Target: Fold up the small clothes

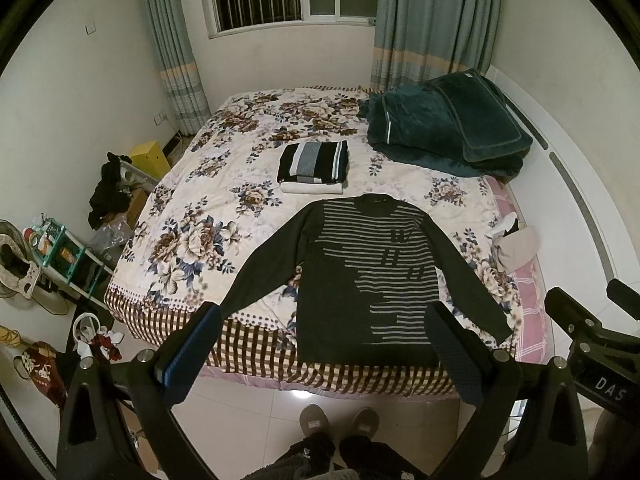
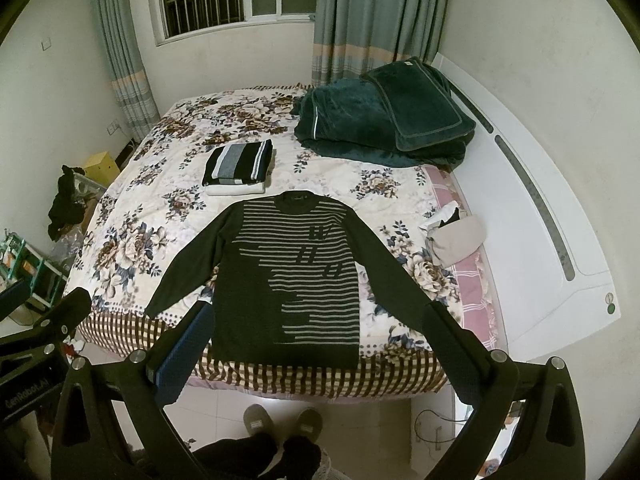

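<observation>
A dark sweater (image 1: 352,276) with grey stripes lies flat, face up, sleeves spread, at the near edge of the bed; it also shows in the right wrist view (image 2: 292,276). Behind it sits a stack of folded clothes (image 1: 313,162), striped on top, white below, also seen in the right wrist view (image 2: 238,166). My left gripper (image 1: 324,344) is open and empty, held above the floor in front of the sweater's hem. My right gripper (image 2: 316,344) is open and empty, at the same height beside it.
The bed has a floral cover (image 1: 192,240). A dark green blanket pile (image 1: 444,128) lies at the far right. A beige cloth bundle (image 1: 514,248) sits at the bed's right edge. Clutter and a shelf (image 1: 64,256) stand on the floor left. The person's slippers (image 1: 340,420) are below.
</observation>
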### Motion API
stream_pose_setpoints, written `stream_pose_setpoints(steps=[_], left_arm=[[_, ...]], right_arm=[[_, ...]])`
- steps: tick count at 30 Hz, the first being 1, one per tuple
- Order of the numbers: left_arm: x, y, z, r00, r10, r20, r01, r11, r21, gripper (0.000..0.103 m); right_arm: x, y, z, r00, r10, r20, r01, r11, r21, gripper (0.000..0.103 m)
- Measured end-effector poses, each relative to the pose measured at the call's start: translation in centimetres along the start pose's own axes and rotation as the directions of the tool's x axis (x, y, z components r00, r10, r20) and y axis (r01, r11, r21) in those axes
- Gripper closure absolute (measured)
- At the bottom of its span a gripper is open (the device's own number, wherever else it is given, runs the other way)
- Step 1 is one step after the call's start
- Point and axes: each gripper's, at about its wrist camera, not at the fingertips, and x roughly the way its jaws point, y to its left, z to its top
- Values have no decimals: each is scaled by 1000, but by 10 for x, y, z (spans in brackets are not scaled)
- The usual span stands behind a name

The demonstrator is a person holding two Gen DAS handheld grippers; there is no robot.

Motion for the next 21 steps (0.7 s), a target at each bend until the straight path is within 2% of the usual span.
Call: stream_pose_setpoints(steps=[18,21], left_arm=[[0,-5,-1,1000,-6,-1,6,1000,-1,0],[3,-12,5,1000,6,10,-6,1000,-3,0]], right_arm=[[1,-3,2,1000,-1,0,1,1000,7,0],[7,9,11,1000,7,-12,-7,999,41,0]])
